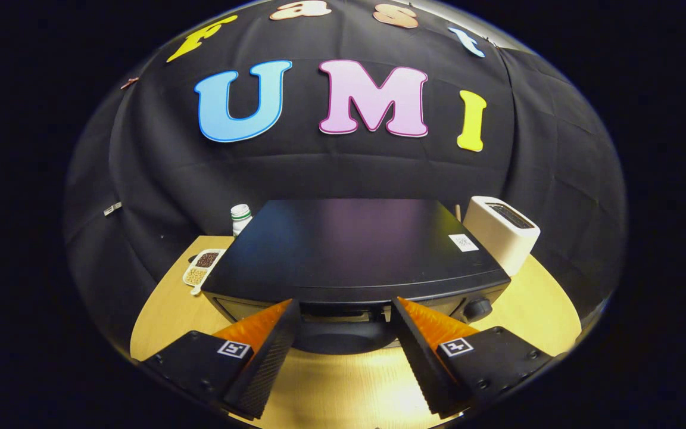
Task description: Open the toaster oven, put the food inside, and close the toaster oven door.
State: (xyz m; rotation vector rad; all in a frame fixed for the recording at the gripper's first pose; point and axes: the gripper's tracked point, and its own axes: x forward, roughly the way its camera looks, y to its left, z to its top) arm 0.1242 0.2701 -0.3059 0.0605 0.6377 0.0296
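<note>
Gripper [346,307] held wide open, nothing gripped, fingertips just at toaster oven [352,250] front edge; door seen shut.

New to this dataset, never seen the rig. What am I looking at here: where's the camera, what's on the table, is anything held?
There is no robot arm: a person carries a handheld two-finger gripper, and the fisheye camera rides on it, looking forward along the fingers.

The fingers are open and hold nothing. Just ahead of them, on the light wooden table, stands the black box-shaped toaster oven, seen from above its front edge; whether its door is shut I cannot tell.

Beside it stand a white slot toaster, a white bottle with a green band, and a small white divided dish of dark and pale grains.
</note>
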